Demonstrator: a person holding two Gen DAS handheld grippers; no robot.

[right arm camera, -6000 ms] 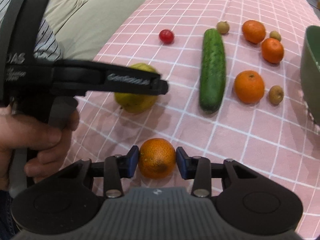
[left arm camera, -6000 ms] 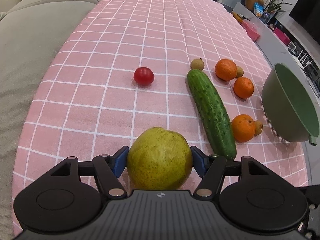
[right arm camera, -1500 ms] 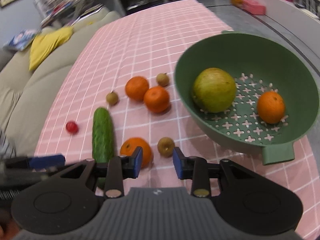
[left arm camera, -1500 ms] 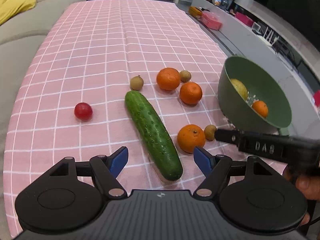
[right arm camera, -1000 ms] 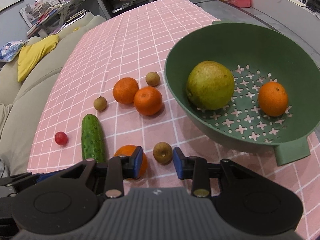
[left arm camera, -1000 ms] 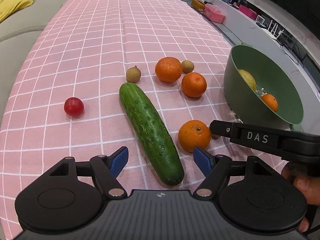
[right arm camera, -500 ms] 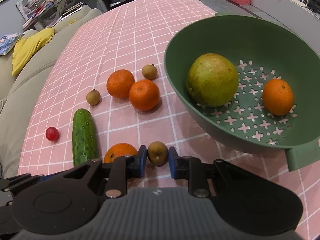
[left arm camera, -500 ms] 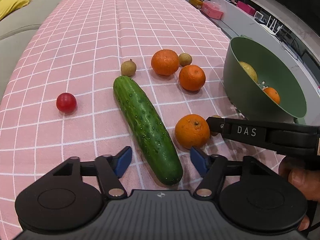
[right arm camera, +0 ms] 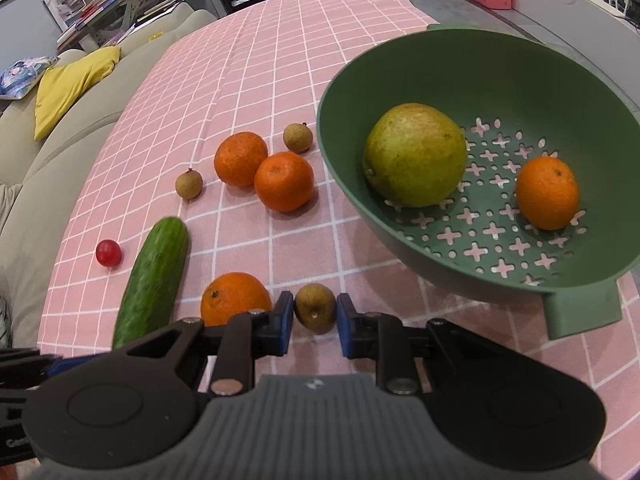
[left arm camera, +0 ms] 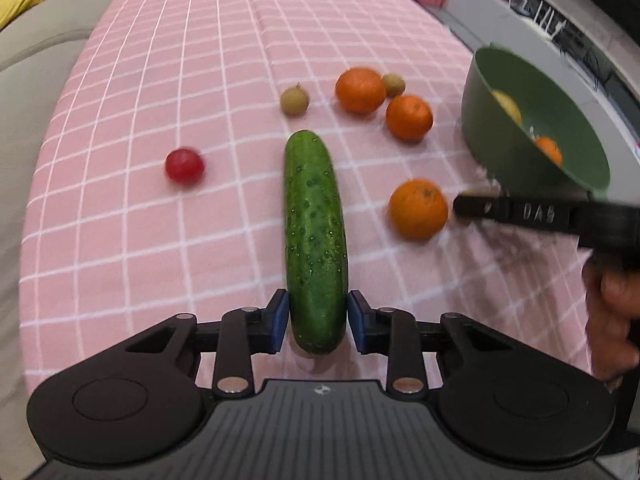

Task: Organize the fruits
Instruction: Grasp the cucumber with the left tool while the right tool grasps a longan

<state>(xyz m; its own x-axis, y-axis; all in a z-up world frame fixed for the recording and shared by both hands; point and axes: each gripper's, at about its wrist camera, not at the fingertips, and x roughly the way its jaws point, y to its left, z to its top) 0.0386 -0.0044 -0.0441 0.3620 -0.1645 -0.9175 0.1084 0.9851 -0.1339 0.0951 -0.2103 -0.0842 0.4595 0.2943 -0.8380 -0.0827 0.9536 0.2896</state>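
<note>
The green colander sits near the right-hand edge of the pink checked tablecloth, its handle tab hanging out toward the camera side; beyond that edge lies bare floor. Left of the colander the cloth is crowded with produce, while the whole far half of the cloth past it stays open. A beige sofa runs along the cloth's left edge.

Inside the colander: one pear and one orange. Outside it: three oranges, two touching each other just left of the colander and a third nearer the camera; three small brown longans, one just beside the colander wall, one further left, one below the colander; one cucumber; one cherry tomato furthest from the colander.

The left gripper has its jaws closing on the cucumber's near end, pads pressing both sides. The right gripper is clamped narrow on the nearest longan, just below the colander's front wall
</note>
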